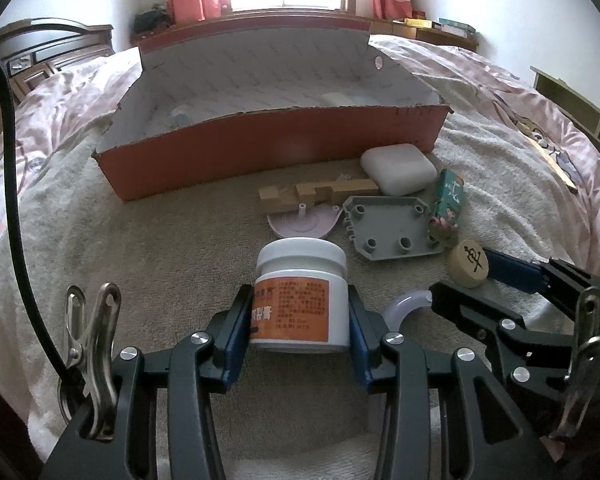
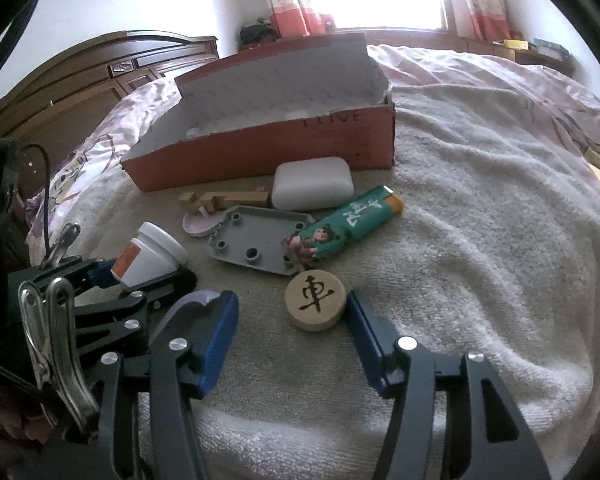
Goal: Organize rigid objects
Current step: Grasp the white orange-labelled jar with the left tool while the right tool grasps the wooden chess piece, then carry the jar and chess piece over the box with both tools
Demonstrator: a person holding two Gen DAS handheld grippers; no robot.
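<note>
A white jar (image 1: 302,300) with an orange label stands on the beige towel (image 1: 160,240), and my left gripper (image 1: 300,320) is shut on it, a blue pad against each side. In the right wrist view the same jar (image 2: 156,254) shows tilted at the left. My right gripper (image 2: 290,312) is open around a round wooden chess piece (image 2: 315,304) lying flat on the towel; the piece sits close to the right pad, with a gap at the left one. A red cardboard box (image 1: 268,148) stands open behind them, with a few pale items dimly visible inside.
Between the grippers and the box lie a white case (image 2: 312,186), a wooden block piece (image 1: 316,194), a pink disc (image 1: 304,222), a grey plastic cover (image 2: 256,240) and a green lighter (image 2: 356,220). A clear curved piece (image 1: 404,304) lies beside the jar. A wooden headboard (image 2: 100,76) rises at the left.
</note>
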